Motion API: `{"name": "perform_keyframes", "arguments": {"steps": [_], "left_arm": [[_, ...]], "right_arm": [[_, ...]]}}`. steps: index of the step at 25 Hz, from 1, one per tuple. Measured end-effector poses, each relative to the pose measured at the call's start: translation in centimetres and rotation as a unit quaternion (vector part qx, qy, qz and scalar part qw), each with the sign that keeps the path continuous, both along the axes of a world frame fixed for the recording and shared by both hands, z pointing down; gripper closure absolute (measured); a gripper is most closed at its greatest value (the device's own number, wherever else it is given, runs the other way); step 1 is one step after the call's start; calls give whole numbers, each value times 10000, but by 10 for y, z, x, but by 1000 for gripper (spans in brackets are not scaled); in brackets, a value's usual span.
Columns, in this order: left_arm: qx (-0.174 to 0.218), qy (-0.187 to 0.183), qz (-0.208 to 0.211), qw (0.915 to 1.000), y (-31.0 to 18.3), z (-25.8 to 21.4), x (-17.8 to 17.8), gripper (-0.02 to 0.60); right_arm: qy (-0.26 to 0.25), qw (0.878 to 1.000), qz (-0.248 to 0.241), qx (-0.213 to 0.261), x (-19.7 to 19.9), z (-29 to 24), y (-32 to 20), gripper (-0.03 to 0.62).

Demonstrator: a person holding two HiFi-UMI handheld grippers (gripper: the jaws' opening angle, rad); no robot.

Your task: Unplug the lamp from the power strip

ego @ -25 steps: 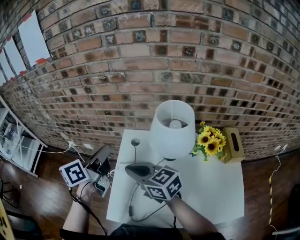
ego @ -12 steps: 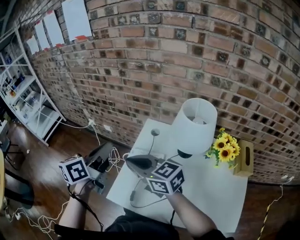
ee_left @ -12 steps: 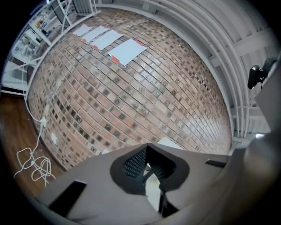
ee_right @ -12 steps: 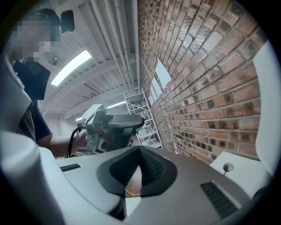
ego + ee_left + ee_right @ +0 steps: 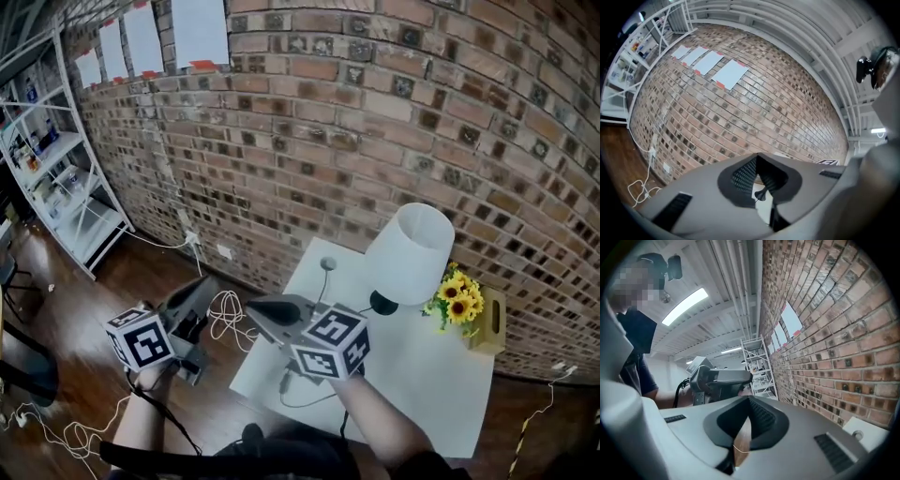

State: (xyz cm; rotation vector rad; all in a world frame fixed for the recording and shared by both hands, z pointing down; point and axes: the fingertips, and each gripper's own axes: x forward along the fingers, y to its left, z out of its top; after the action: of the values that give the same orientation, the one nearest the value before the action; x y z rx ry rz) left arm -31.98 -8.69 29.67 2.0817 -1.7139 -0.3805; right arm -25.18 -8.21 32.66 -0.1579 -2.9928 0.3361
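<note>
The brick wall [image 5: 375, 141] and shelving [image 5: 66, 187] now fill more of the head view, which has swung left. The white table [image 5: 441, 375] and lamp [image 5: 412, 253] sit right. Both grippers have lifted leftward. The left gripper [image 5: 200, 287] is pressed together, empty, over the floor. The right gripper [image 5: 255, 307] is likewise closed at the table's left edge. The lamp's cord [image 5: 298, 403] lies untouched and no power strip shows, so unplugging looks unstarted.

Red-brown brick wall [image 5: 375, 141]: rough, pitted faces, matt mortar.
White paper sheets [image 5: 199, 33], wall's 11 o'clock: flat, matt.
White rectangular tabletop [image 5: 441, 367]: smooth, matt.
White drum lamp shade [image 5: 417, 248]: matt, cloth-like.
Dark wooden plank floor [image 5: 112, 281]: polished, faint sheen.
White shelf rack [image 5: 66, 187], 9 o'clock: painted metal, smooth.
Left tongs [image 5: 757, 157], right tongs [image 5: 749, 399]: grey matt plastic shells, black ribbed pads [image 5: 743, 174].
</note>
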Motion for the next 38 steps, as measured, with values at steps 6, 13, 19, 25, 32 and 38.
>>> {"name": "perform_keyframes", "arguments": {"steps": [6, 13, 19, 25, 32, 38], "left_arm": [[186, 199, 131, 9995, 45, -9, -44, 566], [240, 753, 532, 9955, 72, 10, -68, 566], [257, 1107, 1289, 9851, 54, 29, -32, 568], [250, 987, 2072, 9730, 28, 19, 42, 568], [318, 645, 2612, 9626, 18, 1, 138, 567], [391, 428, 2721, 9605, 23, -9, 222, 566]], "right_arm": [[30, 10000, 74, -30, -46, -7, 41, 592], [312, 9990, 312, 33, -65, 5, 79, 592], [634, 9939, 809, 409, -27, 14, 90, 592], [389, 9847, 1644, 421, 39, -9, 68, 592], [144, 9743, 2177, 551, 125, -24, 62, 592], [20, 9699, 2381, 516, 209, -25, 67, 592]]}}
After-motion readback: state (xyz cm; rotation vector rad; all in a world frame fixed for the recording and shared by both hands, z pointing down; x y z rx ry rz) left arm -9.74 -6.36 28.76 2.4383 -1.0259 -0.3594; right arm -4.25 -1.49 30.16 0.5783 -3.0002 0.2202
